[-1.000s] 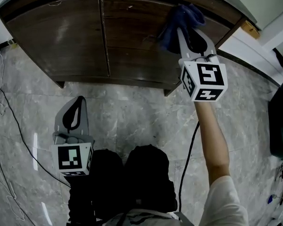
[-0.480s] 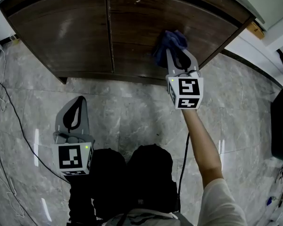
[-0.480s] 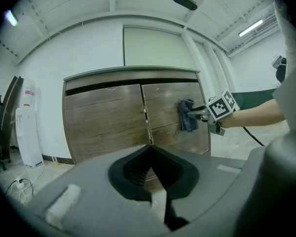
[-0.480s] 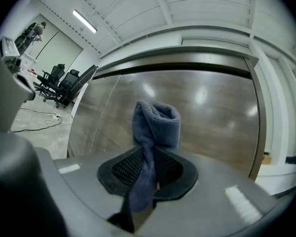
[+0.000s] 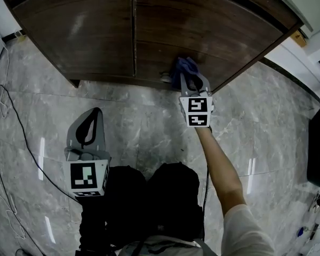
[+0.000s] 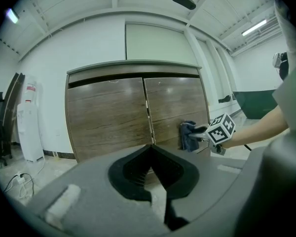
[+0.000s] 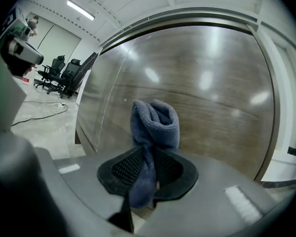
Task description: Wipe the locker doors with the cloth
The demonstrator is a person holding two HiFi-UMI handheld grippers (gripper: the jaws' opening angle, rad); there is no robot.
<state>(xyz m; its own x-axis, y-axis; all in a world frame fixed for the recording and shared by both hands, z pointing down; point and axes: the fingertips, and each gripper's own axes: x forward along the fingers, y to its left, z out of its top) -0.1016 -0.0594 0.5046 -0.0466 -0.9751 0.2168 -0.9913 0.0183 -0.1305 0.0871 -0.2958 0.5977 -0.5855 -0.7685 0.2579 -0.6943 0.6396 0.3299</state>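
Grey marble floor [image 5: 149,116] before a dark wooden locker [image 5: 256,41], viewed steeply from above. Right gripper [image 5: 188,78]: clamped on a blue cloth [image 5: 183,67], bunched and standing up past the jaw tips. Cloth: set low on the right door [image 5: 213,25], near its bottom edge and well to the right of the centre seam. Left gripper [image 5: 94,113]: parked apart over the floor, jaws closed tip to tip, empty.

Judged to be mid-wipe on the right door. For a clean pass:
- Best kept square to the panel, with cloth rather than jaw tips bearing on the wood.
- Best run in straight, overlapping strokes along the grain, right down to the lower edge.
- Best done with the clamp held firm against slipping.
- Needed the same treatment afterwards on the left door [image 5: 80,36].

Counted: one locker, two doors, one cloth, two grippers.
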